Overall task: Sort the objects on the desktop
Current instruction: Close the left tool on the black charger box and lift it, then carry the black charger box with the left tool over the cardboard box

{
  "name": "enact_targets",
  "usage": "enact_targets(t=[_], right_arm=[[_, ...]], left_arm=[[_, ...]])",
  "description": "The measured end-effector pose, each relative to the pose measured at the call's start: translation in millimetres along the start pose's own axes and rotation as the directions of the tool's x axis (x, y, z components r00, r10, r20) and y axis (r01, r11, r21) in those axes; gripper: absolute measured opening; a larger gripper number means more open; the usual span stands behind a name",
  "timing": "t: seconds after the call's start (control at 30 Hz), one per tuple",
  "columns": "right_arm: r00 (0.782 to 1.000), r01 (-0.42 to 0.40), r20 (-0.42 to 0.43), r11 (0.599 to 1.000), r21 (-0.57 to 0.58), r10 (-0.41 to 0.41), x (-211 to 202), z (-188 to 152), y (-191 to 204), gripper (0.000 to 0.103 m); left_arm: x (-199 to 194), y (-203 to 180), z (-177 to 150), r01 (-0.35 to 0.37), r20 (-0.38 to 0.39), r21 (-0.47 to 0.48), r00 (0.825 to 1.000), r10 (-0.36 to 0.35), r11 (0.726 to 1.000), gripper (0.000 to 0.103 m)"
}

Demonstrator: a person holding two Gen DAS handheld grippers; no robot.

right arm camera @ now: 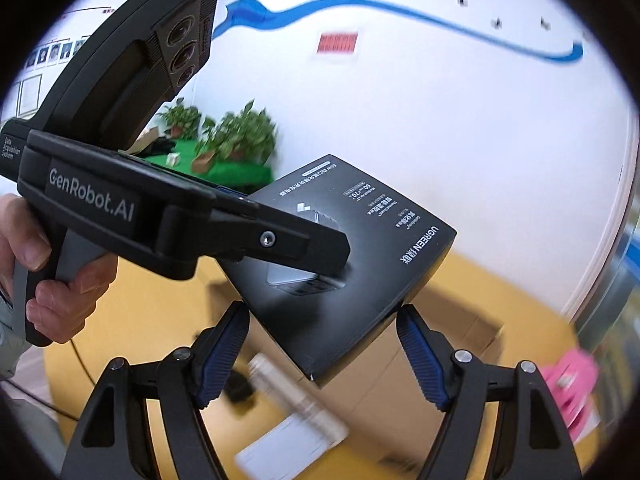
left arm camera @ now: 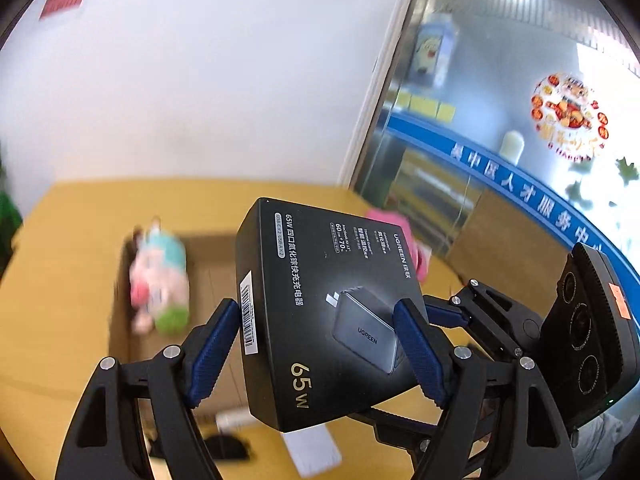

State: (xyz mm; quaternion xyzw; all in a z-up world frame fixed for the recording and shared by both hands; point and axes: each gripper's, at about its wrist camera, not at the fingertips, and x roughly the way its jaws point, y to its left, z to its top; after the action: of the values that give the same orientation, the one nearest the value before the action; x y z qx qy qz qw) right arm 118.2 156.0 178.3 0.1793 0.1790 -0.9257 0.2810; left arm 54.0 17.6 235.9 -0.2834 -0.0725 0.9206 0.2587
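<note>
The black UGREEN charger box [left arm camera: 328, 304] is hanging tilted in the air above the yellow counter [left arm camera: 60, 280]; the left gripper [left arm camera: 316, 344] is pinching its sides between blue pads; the right gripper [right arm camera: 322, 354] is hovering spread just beneath the box's corner; an open cardboard box [left arm camera: 208, 280] below is holding a plush toy [left arm camera: 160, 280].

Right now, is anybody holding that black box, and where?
Yes. The left hand-held gripper pinches the black charger box by its two long sides, near the 65W end. The right hand-held gripper is open, holding nothing.
</note>
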Motion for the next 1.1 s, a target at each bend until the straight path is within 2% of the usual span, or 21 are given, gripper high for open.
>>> enact_targets(t=[0.3,0.5,0.73,0.93,1.1], right_arm=[[0.996,0.030,0.090,0.999,-0.027,-0.028,4,85,-56,0.076],[0.994,0.032,0.104,0.999,-0.027,-0.029,25,115,-87,0.076],[0.998,0.003,0.065,1.000,-0.002,-0.003,73,109,-114,0.076],[0.999,-0.046,-0.006,0.998,0.047,0.046,135,79,-139,0.076],[0.991,-0.096,-0.078,0.990,0.107,0.105,193,47,-158,0.076]], left_arm=[[-10,2,100,-0.013,0.142,0.070,0.990,0.003,0.997,0.082],[7,20,140,-0.019,0.165,0.079,0.986,0.006,0.997,0.082],[65,57,149,-0.009,0.111,0.026,0.994,0.006,1.000,0.082],[136,97,136,-0.013,0.022,-0.035,1.000,0.014,0.999,0.082],[197,132,115,-0.021,-0.077,-0.114,0.997,0.012,0.993,0.082]])
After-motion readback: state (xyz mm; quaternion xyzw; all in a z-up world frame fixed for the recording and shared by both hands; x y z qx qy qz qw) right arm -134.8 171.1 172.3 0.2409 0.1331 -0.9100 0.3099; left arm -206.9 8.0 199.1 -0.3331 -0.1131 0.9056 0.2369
